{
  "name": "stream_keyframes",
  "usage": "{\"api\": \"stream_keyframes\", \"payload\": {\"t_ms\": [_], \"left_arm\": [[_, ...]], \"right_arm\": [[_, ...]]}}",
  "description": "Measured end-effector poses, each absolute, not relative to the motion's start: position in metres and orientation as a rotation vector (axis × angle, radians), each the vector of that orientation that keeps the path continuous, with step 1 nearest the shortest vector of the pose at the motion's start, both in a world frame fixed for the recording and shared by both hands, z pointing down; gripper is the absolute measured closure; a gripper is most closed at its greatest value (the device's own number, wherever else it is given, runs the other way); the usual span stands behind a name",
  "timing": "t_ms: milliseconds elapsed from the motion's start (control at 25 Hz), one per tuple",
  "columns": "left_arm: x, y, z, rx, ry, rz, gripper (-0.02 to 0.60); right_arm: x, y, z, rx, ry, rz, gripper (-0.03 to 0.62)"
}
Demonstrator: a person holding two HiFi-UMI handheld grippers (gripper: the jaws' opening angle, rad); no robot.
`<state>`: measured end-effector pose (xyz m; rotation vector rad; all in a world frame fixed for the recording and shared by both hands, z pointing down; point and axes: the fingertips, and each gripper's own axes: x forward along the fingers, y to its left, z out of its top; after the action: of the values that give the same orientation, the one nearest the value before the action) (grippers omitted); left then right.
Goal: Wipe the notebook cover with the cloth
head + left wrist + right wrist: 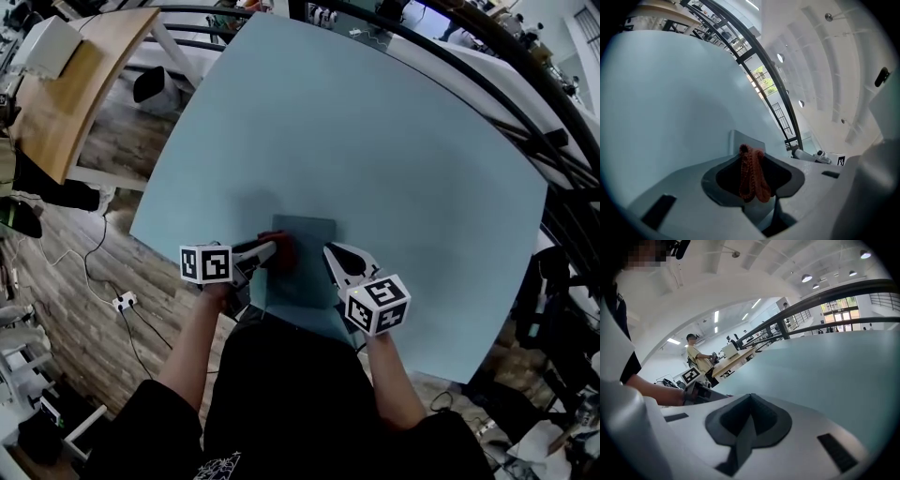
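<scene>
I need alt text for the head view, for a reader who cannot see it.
The left gripper holds a red cloth at the left side of a blue-grey notebook on a pale blue table. The right gripper, shut, is at the notebook's right edge.

The head view looks steeply down from above on the table (pixel 394 159), left gripper (pixel 270 250) and right gripper (pixel 332 253), while each gripper view sits low behind its own jaws, facing across that shared table.

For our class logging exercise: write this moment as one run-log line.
left gripper shut on red cloth | cloth at notebook left edge | right gripper shut, empty, at notebook's right edge
</scene>
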<state>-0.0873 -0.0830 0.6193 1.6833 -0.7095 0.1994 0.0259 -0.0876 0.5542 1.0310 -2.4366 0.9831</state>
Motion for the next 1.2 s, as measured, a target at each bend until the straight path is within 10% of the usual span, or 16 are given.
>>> {"api": "stream_keyframes", "payload": {"t_ms": [1200], "left_arm": [[-0.114, -0.065, 0.586, 1.679, -0.786, 0.071, 0.449]], "right_arm": [[0.023, -0.066, 0.545, 0.982, -2.463, 0.950, 0.586]]}}
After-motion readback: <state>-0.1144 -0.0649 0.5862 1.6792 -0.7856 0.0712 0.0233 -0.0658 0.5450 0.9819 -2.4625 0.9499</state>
